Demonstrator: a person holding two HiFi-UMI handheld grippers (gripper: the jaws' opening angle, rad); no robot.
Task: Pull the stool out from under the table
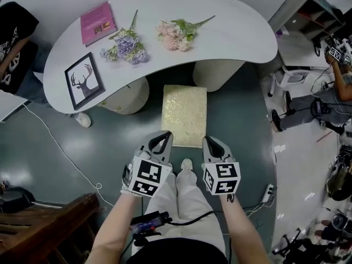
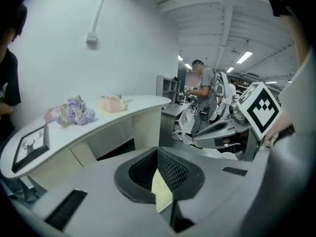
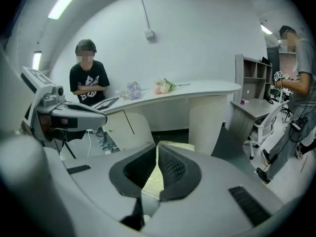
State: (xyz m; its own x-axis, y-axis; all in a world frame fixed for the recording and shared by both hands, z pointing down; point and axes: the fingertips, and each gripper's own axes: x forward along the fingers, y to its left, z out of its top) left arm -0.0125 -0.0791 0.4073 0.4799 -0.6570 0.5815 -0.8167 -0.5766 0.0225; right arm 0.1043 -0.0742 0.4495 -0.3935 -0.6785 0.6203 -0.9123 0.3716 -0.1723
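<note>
Stool [image 1: 184, 114] [image 3: 181, 146] stood on the floor in front of the table [image 1: 231, 32] [image 2: 143, 102] [image 3: 207, 88]. It sat between the two round legs [image 1: 127, 95], nearly all of its cream top clear of the table edge. Its far end was near a dark gap under the table.

Left hand-held gripper [image 1: 163, 137] [image 2: 157, 152] was at the stool's near left corner, jaws clenched with tips meeting. A cream sliver of stool showed through the gap below the tips. Could not tell if anything was pinched.

Right hand-held gripper [image 1: 210, 141] [image 3: 157, 144] was at the near right corner, also clenched tip to tip, stool top visible past it. The two were near each other, side by side. The wearer's shoe [image 1: 187, 164] was on the floor between them, just short of the stool.

On the table, left to right in head view:
- framed deer picture [image 1: 84, 80] [image 2: 32, 144]
- pink book [image 1: 97, 22]
- purple flowers [image 1: 126, 45] [image 2: 76, 110] [image 3: 132, 89]
- pink flowers [image 1: 175, 34] [image 2: 114, 102] [image 3: 164, 86]

All were lying flat and apart from each other.

A person in a black shirt [image 1: 14, 43] [image 3: 89, 83] was at the table's left end, arms folded. A second person [image 1: 335, 87] [image 2: 205, 90] [image 3: 296, 83] was well off to the right, near shelving. A white cable [image 1: 60, 147] ran across the floor at left.
</note>
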